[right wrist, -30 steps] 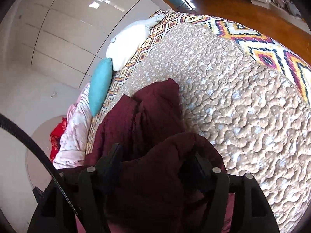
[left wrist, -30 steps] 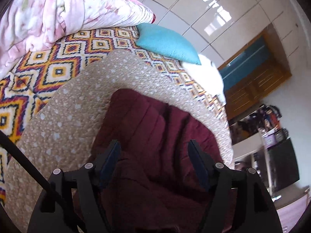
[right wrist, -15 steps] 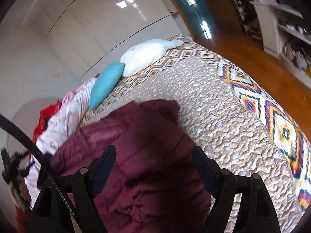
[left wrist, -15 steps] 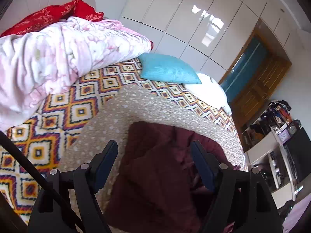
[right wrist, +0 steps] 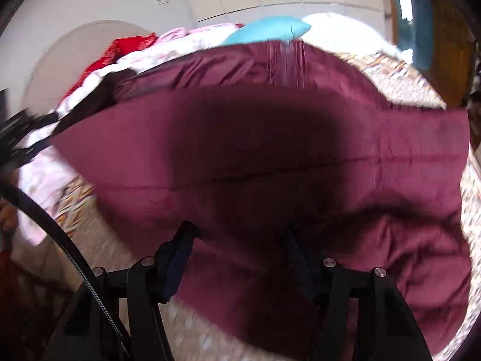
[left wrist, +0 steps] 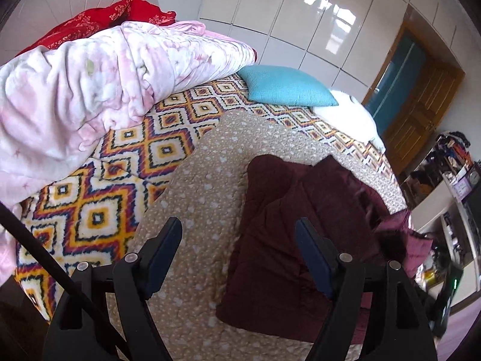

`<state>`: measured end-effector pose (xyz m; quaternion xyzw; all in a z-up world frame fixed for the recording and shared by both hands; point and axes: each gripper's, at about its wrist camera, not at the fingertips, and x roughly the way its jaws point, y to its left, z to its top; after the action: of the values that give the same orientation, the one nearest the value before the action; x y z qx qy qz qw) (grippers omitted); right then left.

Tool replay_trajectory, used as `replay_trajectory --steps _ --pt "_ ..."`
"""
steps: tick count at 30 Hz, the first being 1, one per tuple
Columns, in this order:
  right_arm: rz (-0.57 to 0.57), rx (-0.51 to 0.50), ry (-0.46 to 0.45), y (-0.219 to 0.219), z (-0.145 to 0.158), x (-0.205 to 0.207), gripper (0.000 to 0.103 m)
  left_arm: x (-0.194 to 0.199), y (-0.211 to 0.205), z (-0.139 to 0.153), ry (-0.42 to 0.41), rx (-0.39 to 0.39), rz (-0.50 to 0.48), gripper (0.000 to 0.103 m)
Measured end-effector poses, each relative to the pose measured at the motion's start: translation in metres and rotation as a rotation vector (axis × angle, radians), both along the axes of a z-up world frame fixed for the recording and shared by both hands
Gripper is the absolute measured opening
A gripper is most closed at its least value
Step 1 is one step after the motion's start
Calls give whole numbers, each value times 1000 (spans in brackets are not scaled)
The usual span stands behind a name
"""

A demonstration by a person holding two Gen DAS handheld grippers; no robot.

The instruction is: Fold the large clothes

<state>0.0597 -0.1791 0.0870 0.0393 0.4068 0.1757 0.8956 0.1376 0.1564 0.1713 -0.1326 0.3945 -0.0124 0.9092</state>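
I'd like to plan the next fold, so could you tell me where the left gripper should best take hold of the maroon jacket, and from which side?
Probably the near left edge of the maroon jacket. That edge lies flat and exposed on the beige quilt, just ahead of the open left gripper. Coming in low from the quilt side looks best, since the far side is bunched.

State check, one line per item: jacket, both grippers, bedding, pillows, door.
maroon jacket: bunched and partly folded on the beige quilt
beige quilt: spread flat over the patterned blanket
left gripper: open, empty, above the quilt
right gripper: open, fingers either side of jacket fabric; contact unclear, view blurred
pink comforter: heaped at the bed's head
teal pillow: lying flat
wooden door: cannot tell
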Motion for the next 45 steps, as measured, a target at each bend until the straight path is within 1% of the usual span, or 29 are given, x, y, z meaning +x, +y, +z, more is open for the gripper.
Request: replay_trajectory --steps 2,3,5,6,8,10,12,14,17,19,20,22,24,26,29,30,31,32,33,34,35,36,37,38,39,40,41,43,45 --pt "-100 -39 8 3 -3 38 66 3 -4 -10 23 9 -17 76" --pt "-137 -32 26 1 -6 54 66 5 -7 -15 33 9 -28 76" --pt "-220 -31 60 -4 -15 85 70 13 -16 -25 54 9 -57 76" --pt "-245 -46 71 -6 -20 95 75 17 -21 -29 59 10 -72 76" --pt "-279 -81 89 -10 -26 110 76 29 -32 -37 66 5 -109 76" --pt "-267 -60 95 -16 -21 111 75 45 -41 -45 74 -7 -142 76" --pt "-233 27 75 -35 -5 97 75 64 -47 -52 77 -34 -164 76" --pt "-200 103 29 -64 18 73 76 81 -53 -55 77 -48 -179 76" --pt "-205 100 -42 -105 41 41 86 115 -60 -61 89 -58 -221 77" --pt "-237 70 -75 -141 45 24 94 137 -66 -69 116 -86 -273 79" --pt "-261 53 -81 -157 47 17 94 149 -69 -75 137 -109 -304 79" --pt "-319 17 -72 -187 42 15 95 170 -76 -88 183 -153 -353 79" --pt "-379 7 -35 -217 32 18 95 183 -82 -97 203 -184 -377 80" --pt "-414 45 -10 -240 21 28 95 190 -87 -104 212 -208 -378 81" --pt "-400 97 48 -251 0 48 95 189 -93 -107 190 -272 -370 81" --pt "-392 107 66 -246 -10 59 95 186 -95 -107 182 -278 -382 79" --pt "-387 117 77 -243 -17 65 95 182 -98 -105 173 -277 -397 68" --pt "-384 131 87 -240 -24 69 95 176 -101 -102 162 -260 -402 60" --pt "-379 145 96 -233 -30 72 95 173 -102 -100 160 -237 -390 46" --pt "-373 150 103 -225 -35 73 95 171 -102 -98 162 -213 -373 38" --pt "-365 140 110 -217 -39 73 95 166 -102 -95 163 -167 -334 37" --pt "-365 99 113 -207 -42 71 92 164 -101 -92 158 -144 -315 32" --pt "-367 54 110 -203 -43 69 77 160 -99 -88 147 -128 -302 30" --pt "-368 7 112 -197 -41 67 59 155 -96 -83 129 -116 -289 29" --pt "-368 -15 112 -197 -38 64 52 150 -92 -76 108 -112 -271 27" --pt "-373 -33 110 -198 -34 61 30 144 -87 -70 90 -120 -254 26" --pt "-379 -44 104 -199 -27 55 23 139 -82 -63 74 -132 -240 26" --pt "-392 -36 74 -204 -11 44 20 133 -70 -50 45 -158 -222 25" --pt "-399 -50 25 -202 15 35 19 125 -62 -31 7 -173 -208 24"
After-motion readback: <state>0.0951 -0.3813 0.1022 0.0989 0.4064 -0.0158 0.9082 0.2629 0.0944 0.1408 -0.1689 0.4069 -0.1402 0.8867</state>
